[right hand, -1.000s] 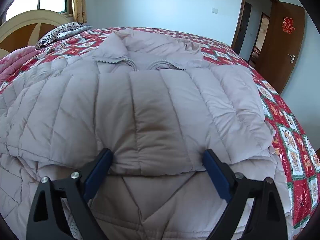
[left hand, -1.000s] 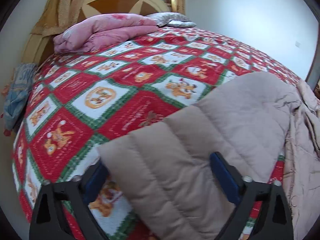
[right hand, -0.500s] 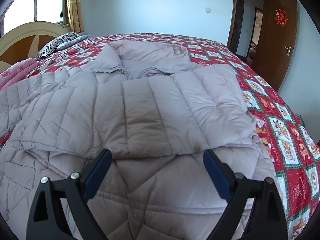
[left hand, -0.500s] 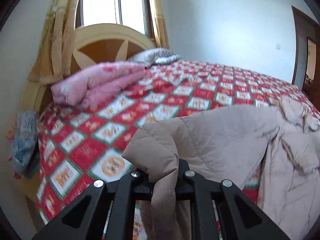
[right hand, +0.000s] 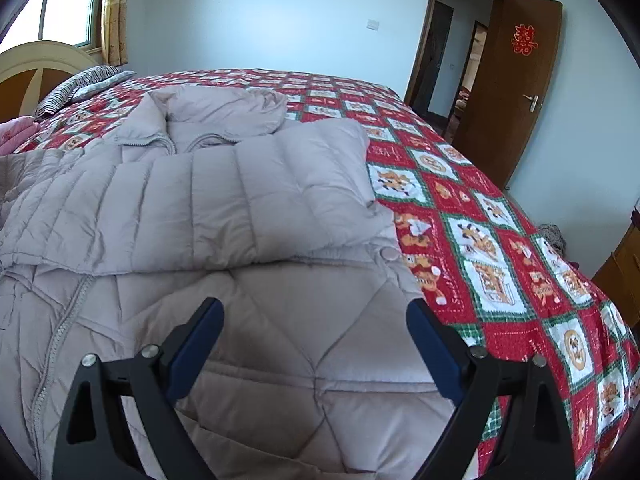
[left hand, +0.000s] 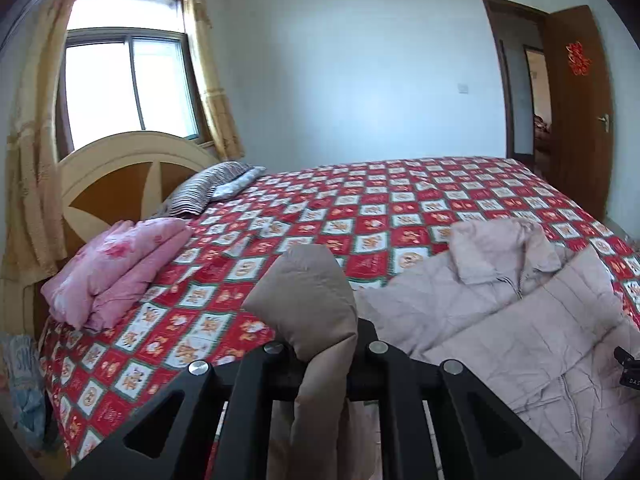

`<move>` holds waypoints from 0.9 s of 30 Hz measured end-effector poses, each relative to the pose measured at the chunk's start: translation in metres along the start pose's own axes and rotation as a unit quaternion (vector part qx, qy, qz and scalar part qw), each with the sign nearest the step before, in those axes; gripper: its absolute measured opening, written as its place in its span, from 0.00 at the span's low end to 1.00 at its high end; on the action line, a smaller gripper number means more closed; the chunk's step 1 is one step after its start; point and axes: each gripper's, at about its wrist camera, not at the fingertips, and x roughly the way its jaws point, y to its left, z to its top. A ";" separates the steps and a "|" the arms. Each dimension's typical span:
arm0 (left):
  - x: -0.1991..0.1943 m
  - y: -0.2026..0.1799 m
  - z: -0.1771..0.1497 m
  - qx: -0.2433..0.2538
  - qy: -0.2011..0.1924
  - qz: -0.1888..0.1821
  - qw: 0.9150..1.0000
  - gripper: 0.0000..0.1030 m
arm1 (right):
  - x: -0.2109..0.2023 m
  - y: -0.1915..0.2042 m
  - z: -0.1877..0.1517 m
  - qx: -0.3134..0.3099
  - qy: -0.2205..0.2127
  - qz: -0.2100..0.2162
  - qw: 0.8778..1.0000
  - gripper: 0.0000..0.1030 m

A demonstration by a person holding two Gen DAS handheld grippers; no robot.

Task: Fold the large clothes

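Jacket (right hand: 248, 208): your work item is a pale pink quilted down jacket lying spread on the bed (right hand: 492, 216), which carries a red, white and green patchwork quilt. In the right wrist view, one sleeve (right hand: 224, 196) lies folded across the jacket's chest, just below the collar (right hand: 224, 112) and the open zipper. The lower body panel fills the near foreground.

Your left gripper (left hand: 326, 354) has its jaws closed tight on a fold of the other sleeve (left hand: 312, 292). The pinched fabric bulges up above the jaws and also hangs down between the black arms. The rest of the jacket lies to the right of this gripper in the left wrist view.

Your right gripper (right hand: 316, 344) has its jaws spread wide. It holds nothing and sits above the lower body panel, with the folded sleeve ahead of its fingers (right hand: 430, 352).

At the head of the bed you have a folded pink blanket (left hand: 116, 268), a striped pillow (left hand: 204, 192) and a wooden headboard (left hand: 116, 176).
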 end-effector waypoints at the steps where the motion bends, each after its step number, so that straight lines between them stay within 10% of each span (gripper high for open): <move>1: 0.008 -0.017 -0.001 0.005 0.008 -0.013 1.000 0.10 | 0.002 -0.002 -0.003 0.006 0.003 0.006 1.000 0.92; 11: 0.047 -0.196 0.000 0.069 0.037 -0.127 0.989 0.10 | 0.012 -0.018 -0.017 0.056 0.014 0.047 0.997 0.92; 20: 0.075 -0.276 -0.020 0.108 0.056 -0.159 0.980 0.15 | 0.012 -0.014 -0.020 0.050 0.011 0.035 0.998 0.92; 25: 0.090 -0.295 -0.032 0.136 0.062 -0.140 0.979 0.42 | 0.013 -0.015 -0.020 0.054 0.009 0.038 0.998 0.92; 27: 0.085 -0.293 -0.030 0.132 0.043 -0.129 0.982 0.73 | 0.014 -0.015 -0.020 0.055 0.010 0.038 0.998 0.92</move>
